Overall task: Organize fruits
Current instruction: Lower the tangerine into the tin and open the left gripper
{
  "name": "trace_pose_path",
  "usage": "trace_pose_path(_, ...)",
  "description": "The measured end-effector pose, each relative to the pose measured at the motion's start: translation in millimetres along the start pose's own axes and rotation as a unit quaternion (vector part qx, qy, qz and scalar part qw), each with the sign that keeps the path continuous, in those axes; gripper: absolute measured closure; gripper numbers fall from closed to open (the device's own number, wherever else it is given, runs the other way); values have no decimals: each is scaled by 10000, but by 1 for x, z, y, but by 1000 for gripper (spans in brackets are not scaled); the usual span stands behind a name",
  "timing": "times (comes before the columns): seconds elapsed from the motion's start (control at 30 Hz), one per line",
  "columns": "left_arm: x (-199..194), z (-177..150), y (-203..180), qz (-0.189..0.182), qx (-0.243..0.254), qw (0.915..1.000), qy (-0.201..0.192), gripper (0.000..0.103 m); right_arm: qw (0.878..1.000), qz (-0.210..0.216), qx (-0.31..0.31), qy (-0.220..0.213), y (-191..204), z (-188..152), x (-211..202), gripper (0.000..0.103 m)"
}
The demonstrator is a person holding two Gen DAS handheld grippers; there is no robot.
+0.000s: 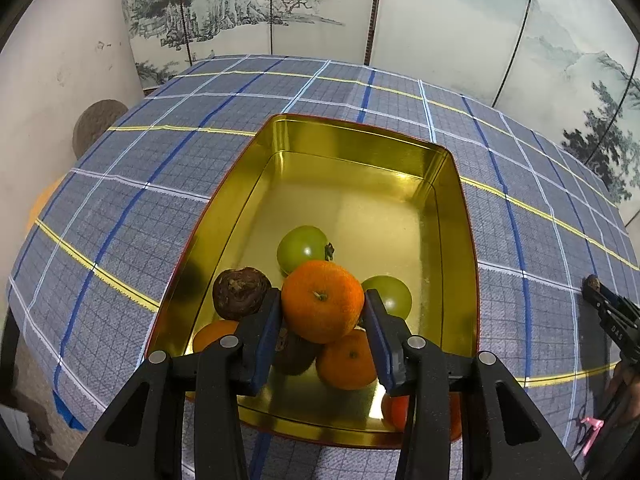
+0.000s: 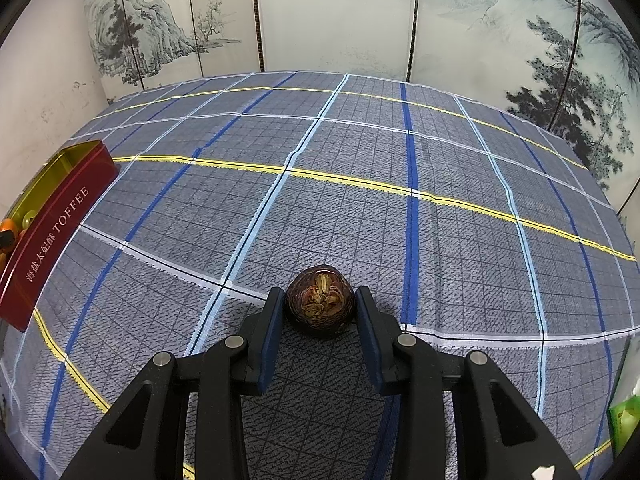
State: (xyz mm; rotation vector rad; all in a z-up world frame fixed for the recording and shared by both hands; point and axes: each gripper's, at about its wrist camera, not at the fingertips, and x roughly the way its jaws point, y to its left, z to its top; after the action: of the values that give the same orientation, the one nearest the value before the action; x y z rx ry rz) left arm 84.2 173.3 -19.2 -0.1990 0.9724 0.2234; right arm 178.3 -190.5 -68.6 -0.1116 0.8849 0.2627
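Observation:
In the left wrist view, my left gripper point(image 1: 322, 307) is shut on an orange mandarin point(image 1: 322, 300) and holds it over a gold tin point(image 1: 352, 148) with red outer walls. In the tin lie two green fruits point(image 1: 300, 248), a dark brown fruit point(image 1: 240, 294), and more mandarins point(image 1: 347, 360). In the right wrist view, my right gripper point(image 2: 320, 308) has its pads on both sides of a dark brown fruit point(image 2: 320, 304) that rests on the tablecloth. The right gripper also shows at the right edge of the left wrist view point(image 1: 600, 296).
The table wears a blue-grey plaid cloth point(image 2: 360, 200). The tin's red side, marked TOFFEE, stands at the left in the right wrist view point(image 2: 52, 236). A painted folding screen point(image 2: 340, 16) stands behind the table. A green packet point(image 2: 626, 420) lies at the right edge.

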Motion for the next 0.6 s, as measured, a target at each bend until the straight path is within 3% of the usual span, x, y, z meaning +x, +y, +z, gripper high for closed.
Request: trace_pose_path(0.6, -8, -5, -2, -19, 83, 9998, -173, 50, 9998, -143, 162, -27, 0, -1, -3, 71)
